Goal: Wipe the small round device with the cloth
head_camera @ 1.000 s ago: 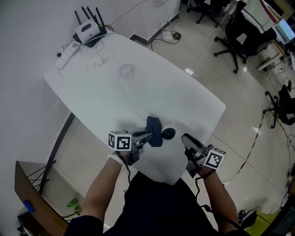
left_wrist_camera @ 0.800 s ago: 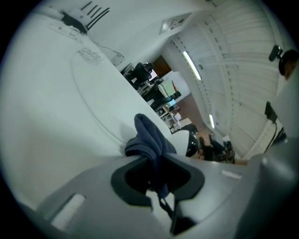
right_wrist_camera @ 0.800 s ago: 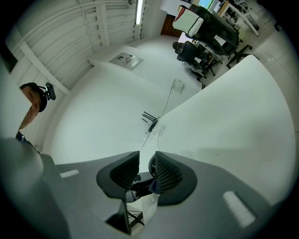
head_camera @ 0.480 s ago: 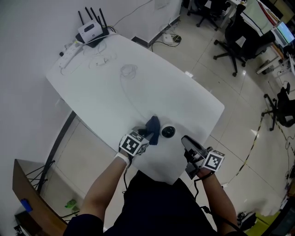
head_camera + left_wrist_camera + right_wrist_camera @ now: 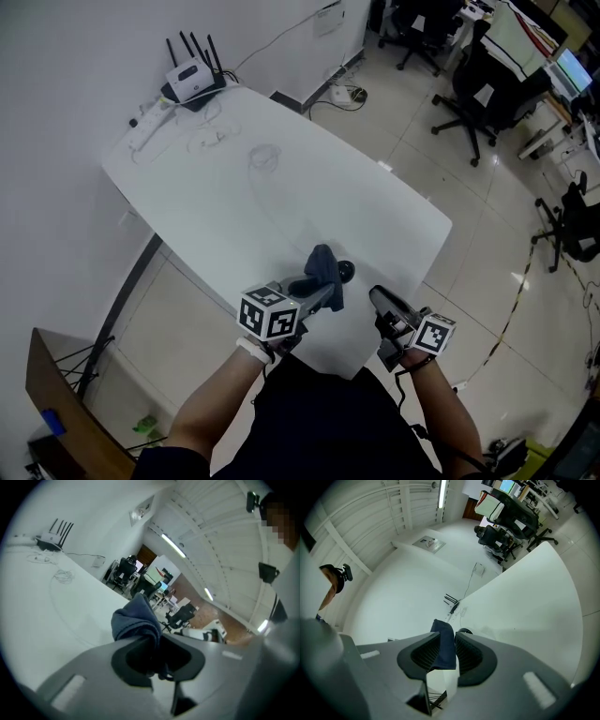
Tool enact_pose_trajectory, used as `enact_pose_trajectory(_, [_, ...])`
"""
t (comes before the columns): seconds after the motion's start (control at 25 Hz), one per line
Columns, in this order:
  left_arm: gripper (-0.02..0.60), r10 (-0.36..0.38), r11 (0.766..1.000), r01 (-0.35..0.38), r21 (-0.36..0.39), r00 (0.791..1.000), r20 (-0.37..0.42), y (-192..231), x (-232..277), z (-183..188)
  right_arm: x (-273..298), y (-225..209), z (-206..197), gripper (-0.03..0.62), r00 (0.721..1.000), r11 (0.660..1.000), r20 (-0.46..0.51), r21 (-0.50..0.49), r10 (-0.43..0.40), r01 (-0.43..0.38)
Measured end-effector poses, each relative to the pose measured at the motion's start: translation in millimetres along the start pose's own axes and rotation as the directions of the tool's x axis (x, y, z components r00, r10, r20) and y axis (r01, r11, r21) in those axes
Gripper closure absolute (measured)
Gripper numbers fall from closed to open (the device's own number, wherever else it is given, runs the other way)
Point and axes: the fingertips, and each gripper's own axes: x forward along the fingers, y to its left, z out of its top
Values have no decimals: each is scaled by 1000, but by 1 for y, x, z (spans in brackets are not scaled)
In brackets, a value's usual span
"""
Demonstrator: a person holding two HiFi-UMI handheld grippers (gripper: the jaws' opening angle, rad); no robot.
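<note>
Blue cloth (image 5: 323, 266) hangs pinched in the left gripper (image 5: 324, 289); small round device (image 5: 347, 271) sits at its three o'clock; right gripper (image 5: 377, 298), at five o'clock, gapes part-open, empty; unsteadied, the device may skid when wiped.

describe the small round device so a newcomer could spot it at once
Take the white table and go to its end nearest the person. There, just right of the dark blue cloth in the left gripper, sits the small round device. It is black and low, unlike the white router with antennas at the far corner.
</note>
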Motion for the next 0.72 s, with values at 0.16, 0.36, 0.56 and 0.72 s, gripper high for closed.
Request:
enact_pose_trajectory(0.16, [523, -109, 987, 120, -108, 988, 107, -23, 2, 18, 1, 1, 2, 488, 1000, 1000, 11, 1, 9, -9])
enact_pose_trajectory(0.36, [523, -39, 984, 54, -167, 995, 91, 1, 4, -4, 0, -3, 1, 491, 1000, 1000, 19, 7, 5, -5])
enact_pose_trajectory(0.56, [523, 36, 956, -3, -294, 994, 105, 34, -6, -35, -9, -11, -2, 493, 1000, 1000, 17, 22, -8, 8])
enact_pose_trajectory(0.72, [523, 86, 941, -55, -334, 993, 78, 54, -8, -59, -11, -14, -8, 493, 1000, 999, 9, 42, -2, 1])
